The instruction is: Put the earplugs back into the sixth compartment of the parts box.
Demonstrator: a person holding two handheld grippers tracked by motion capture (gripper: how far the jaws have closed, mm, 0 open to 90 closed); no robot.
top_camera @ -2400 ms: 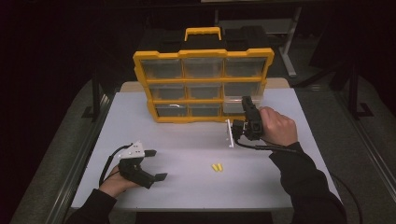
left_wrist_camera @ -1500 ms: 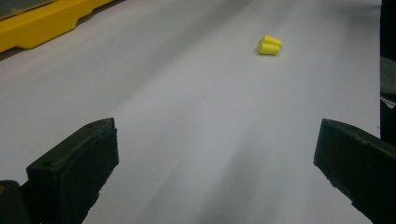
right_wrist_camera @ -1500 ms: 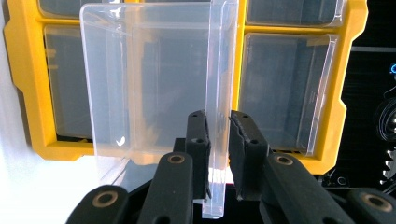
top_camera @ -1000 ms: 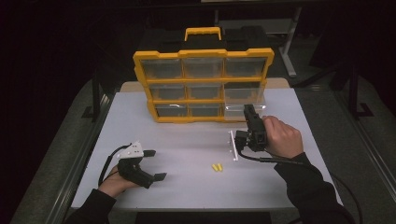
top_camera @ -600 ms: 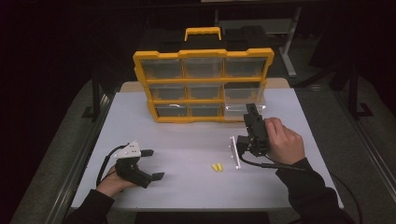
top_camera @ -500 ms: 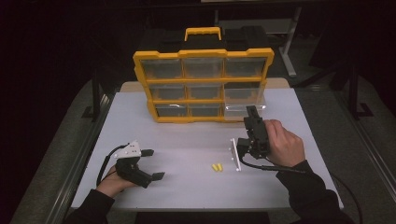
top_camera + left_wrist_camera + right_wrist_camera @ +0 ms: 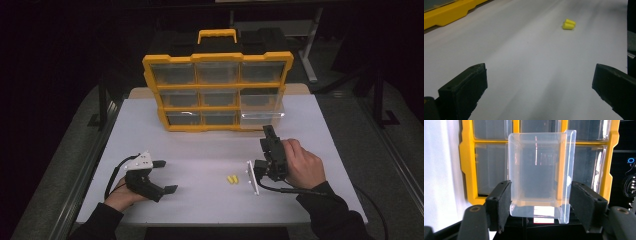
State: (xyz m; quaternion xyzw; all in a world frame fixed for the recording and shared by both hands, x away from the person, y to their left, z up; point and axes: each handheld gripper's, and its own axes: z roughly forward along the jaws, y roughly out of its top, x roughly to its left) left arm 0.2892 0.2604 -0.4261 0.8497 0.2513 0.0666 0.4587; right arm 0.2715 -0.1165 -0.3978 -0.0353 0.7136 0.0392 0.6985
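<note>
A yellow organizer (image 7: 217, 90) with clear drawers stands upright at the back of the white table (image 7: 200, 150). My right gripper (image 7: 257, 172) holds a clear plastic drawer (image 7: 252, 177) just above the table, front right of centre. In the right gripper view the drawer (image 7: 539, 175) sits between the two jaws of the gripper (image 7: 540, 192), with the organizer (image 7: 469, 170) behind it. Two small yellow earplugs (image 7: 231, 179) lie on the table just left of the drawer. My left gripper (image 7: 165, 176) rests open at the front left, and the earplugs (image 7: 569, 24) lie ahead of its jaws.
The organizer's bottom right drawer (image 7: 261, 116) sticks out a little. A cable (image 7: 290, 190) trails from the right gripper along the person's sleeve. Dark floor and a metal frame (image 7: 105, 105) surround the table.
My right gripper has carried the clear drawer away from the organizer toward the table's front, ending beside the earplugs. The left gripper has stayed where it was.
</note>
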